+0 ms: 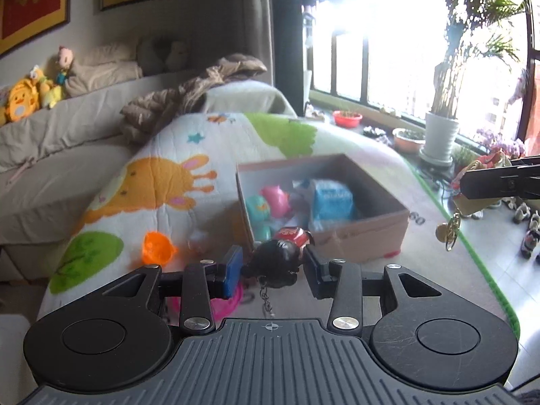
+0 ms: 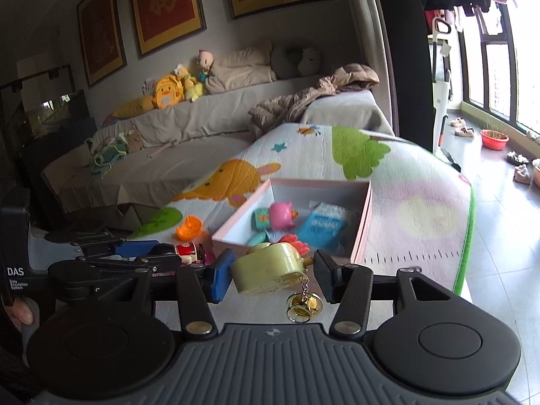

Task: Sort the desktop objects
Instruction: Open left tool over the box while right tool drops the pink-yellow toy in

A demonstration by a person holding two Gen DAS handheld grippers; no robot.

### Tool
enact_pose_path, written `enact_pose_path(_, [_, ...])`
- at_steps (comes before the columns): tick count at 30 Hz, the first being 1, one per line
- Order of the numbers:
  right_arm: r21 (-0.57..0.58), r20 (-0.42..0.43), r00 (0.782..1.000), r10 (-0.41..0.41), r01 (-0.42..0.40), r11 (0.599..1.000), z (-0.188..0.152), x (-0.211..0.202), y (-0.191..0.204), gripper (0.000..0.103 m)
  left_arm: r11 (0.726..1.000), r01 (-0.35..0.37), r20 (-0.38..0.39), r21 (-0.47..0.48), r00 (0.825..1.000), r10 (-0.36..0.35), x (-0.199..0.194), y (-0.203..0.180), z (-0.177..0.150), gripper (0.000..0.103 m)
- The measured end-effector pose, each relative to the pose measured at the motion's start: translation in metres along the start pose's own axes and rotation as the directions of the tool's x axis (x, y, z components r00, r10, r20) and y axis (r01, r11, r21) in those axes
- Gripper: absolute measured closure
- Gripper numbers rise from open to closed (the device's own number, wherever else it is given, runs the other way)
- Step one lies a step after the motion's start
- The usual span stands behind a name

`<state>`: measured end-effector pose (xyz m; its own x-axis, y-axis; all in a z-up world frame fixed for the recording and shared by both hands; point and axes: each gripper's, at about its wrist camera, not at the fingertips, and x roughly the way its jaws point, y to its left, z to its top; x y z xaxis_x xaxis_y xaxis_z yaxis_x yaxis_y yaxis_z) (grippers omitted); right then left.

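Both grippers are holding toys above the near edge of the patterned blanket [image 2: 422, 202], just short of the cardboard box [image 1: 364, 233]. Left gripper [image 1: 274, 266] is gripping a small doll [image 1: 275, 263] with black hair and a red body; its pads are pressing on the head from both sides, and a thin chain [image 1: 266, 298] is dangling below it. In the right wrist view the same doll [image 2: 187, 252] is showing side-on between the left gripper's fingers. Right gripper [image 2: 271, 271] is clamping a pale yellow-green toy [image 2: 270, 270] with a red-orange crest; a gold bell [image 2: 302, 307] is hanging from it on a short chain. The box is sitting open on the blanket and is already containing a pink toy [image 2: 281, 216], a teal toy [image 2: 261, 218] and a blue packet [image 2: 324, 227]. An orange toy [image 1: 157, 246] is lying on the blanket just left of the box, apart from both grippers. A pink item [image 1: 233, 300] is lying under the left gripper, mostly hidden.
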<state>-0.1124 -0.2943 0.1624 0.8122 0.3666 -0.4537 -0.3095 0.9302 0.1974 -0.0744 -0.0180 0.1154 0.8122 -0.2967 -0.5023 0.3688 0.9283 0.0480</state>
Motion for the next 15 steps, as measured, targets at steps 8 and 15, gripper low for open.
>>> enact_pose_path(8, [0.033,0.166,0.986,-0.007,0.001,0.999,0.092,0.038,-0.013,0.04,0.998,-0.009,0.091,-0.065,0.996,0.015,0.049,-0.001,0.066,0.022])
enact_pose_path(15, [0.007,0.018,0.996,-0.082,0.082,0.997,0.057,0.074,-0.023,0.036,0.985,-0.172,-0.065,-0.01,0.983,0.171,0.041,0.037,-0.009,0.004])
